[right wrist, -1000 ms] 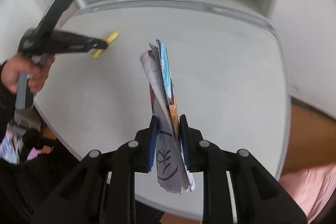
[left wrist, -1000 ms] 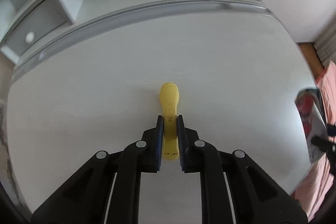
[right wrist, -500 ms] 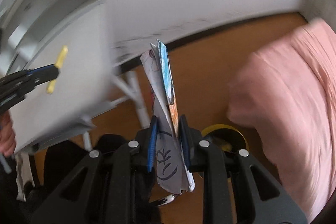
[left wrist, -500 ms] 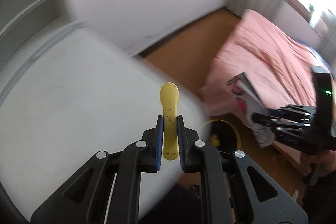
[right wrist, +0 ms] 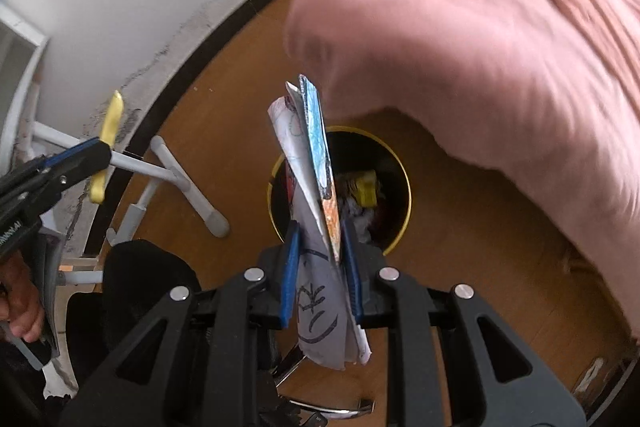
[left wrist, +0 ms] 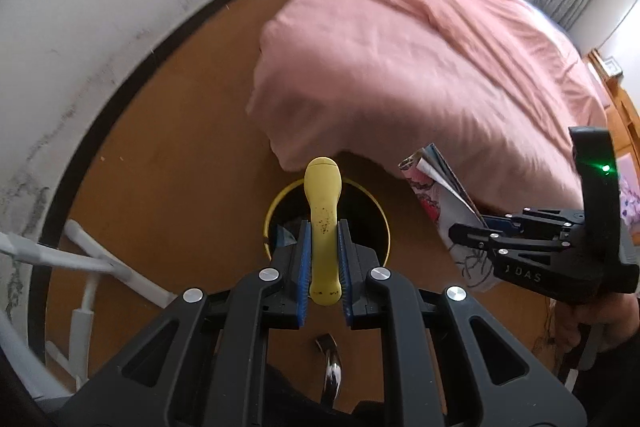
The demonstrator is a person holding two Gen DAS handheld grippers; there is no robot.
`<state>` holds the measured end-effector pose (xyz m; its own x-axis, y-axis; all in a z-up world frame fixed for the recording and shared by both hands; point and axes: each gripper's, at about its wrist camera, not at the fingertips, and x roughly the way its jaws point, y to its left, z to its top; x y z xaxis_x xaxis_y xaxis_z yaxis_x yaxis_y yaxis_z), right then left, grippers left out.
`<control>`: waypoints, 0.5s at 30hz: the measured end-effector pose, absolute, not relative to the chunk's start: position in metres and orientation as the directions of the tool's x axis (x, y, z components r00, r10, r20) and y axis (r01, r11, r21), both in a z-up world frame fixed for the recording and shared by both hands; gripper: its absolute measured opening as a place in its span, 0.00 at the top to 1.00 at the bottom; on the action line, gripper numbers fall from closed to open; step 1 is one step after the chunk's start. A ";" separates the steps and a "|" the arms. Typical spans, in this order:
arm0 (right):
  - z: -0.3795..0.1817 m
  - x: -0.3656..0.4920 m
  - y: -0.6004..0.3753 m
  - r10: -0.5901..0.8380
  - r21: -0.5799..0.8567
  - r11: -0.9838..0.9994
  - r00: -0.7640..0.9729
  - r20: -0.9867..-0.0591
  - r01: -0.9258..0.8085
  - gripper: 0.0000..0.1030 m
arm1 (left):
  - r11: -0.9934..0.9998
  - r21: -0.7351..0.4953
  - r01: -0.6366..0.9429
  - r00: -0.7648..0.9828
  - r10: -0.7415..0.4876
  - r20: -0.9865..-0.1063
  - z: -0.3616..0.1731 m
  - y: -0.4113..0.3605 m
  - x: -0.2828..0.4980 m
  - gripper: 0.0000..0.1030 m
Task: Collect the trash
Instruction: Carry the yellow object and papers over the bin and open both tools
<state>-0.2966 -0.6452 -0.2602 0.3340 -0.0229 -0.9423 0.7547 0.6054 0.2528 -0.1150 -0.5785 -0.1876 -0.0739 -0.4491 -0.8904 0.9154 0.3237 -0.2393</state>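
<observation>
Both my grippers swung off the white table to the floor, left gripper [left wrist: 323, 259] clamped on yellow peel [left wrist: 322, 223], right gripper [right wrist: 319, 259] clamped on folded papers [right wrist: 310, 195], both above the yellow-rimmed bin [right wrist: 405, 187], pink bedspread [left wrist: 420, 59] beside it.

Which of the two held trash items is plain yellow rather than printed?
The banana peel in the left gripper; the right gripper holds folded, drawn-on papers.
</observation>
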 end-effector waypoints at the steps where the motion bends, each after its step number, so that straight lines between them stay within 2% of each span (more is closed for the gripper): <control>1: -0.269 -0.298 -0.647 -0.008 0.259 0.597 0.329 -0.944 0.759 0.79 | 0.317 -0.245 0.916 -0.087 -0.439 -0.894 -0.197 -0.582 -0.119 0.88; 6: -0.288 -0.303 -0.651 0.024 0.278 0.574 0.324 -0.946 0.770 0.79 | 0.303 -0.229 0.925 -0.096 -0.395 -0.914 -0.223 -0.599 -0.131 0.88; 15: -0.283 -0.300 -0.663 0.016 0.290 0.576 0.344 -0.939 0.764 0.79 | 0.291 -0.241 0.926 -0.110 -0.402 -0.909 -0.227 -0.616 -0.135 0.88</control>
